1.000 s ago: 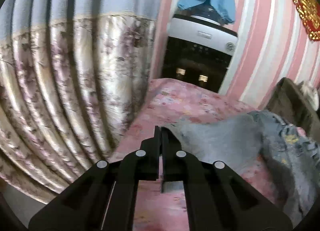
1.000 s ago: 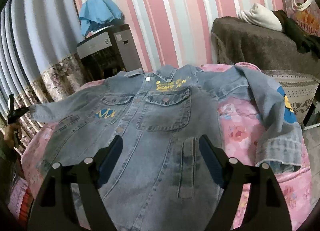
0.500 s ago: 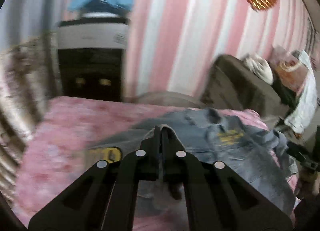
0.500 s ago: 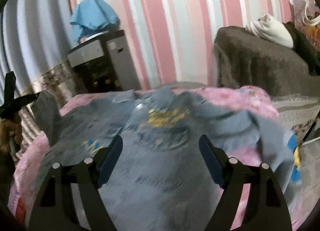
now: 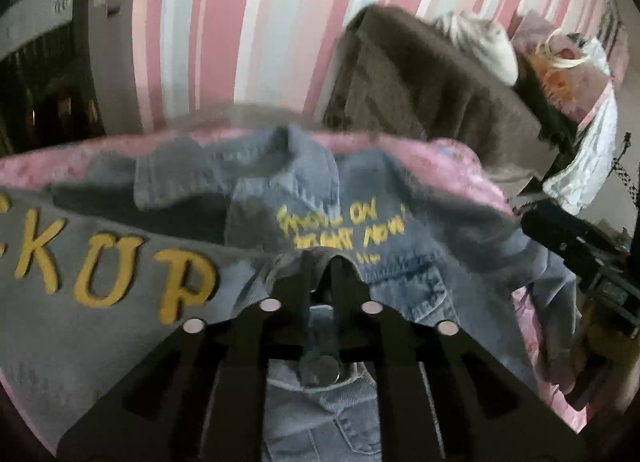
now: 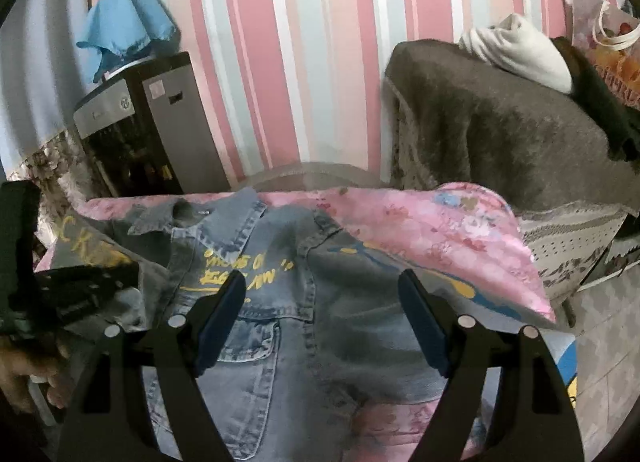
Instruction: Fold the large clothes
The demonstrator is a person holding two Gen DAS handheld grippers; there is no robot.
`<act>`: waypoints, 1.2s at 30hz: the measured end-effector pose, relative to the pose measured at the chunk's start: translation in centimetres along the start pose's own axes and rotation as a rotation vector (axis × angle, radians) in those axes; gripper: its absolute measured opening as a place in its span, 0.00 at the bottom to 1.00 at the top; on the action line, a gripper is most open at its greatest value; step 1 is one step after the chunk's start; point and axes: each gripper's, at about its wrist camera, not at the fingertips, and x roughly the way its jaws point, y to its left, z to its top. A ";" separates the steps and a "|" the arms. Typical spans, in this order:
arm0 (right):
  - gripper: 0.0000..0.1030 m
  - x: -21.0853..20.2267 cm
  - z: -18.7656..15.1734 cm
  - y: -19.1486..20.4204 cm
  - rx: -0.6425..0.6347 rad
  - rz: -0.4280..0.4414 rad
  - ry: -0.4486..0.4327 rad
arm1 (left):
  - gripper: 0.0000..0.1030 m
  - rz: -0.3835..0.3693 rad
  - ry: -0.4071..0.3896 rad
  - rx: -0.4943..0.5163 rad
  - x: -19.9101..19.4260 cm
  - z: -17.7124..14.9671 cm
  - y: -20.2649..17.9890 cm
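A blue denim jacket with yellow lettering lies front up on the pink bedspread. Its left sleeve, marked with big yellow letters, is folded across the chest. My left gripper hovers over the chest pocket. Its jaws are opening: a narrow gap shows, and the sleeve cuff still hangs loosely around the fingertips. The right wrist view shows that gripper at the left edge, in a hand. My right gripper is wide open above the jacket's front, with nothing between its pads.
Behind the bed stands a seat under a brown blanket with a white bundle on top. A dark appliance capped by a blue cloth stands at the back left against the striped wall.
My left gripper swept from the curtain side of the bed to the right, dragging the sleeve over the jacket's chest, and its jaws parted slightly. My right gripper moved closer to the collar, still open.
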 end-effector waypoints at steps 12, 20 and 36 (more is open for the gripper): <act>0.84 -3.6 -0.1 3.6 -0.003 0.104 0.024 | 0.97 0.070 -0.200 0.073 -10.4 -0.3 4.5; 0.83 3.8 -2.9 11.8 -0.070 0.082 0.165 | 0.97 0.248 -0.189 -0.002 -10.9 -1.6 13.2; 0.09 2.4 1.4 7.2 -0.046 -0.099 0.011 | 0.97 0.363 -0.116 -0.102 -9.6 -3.0 22.2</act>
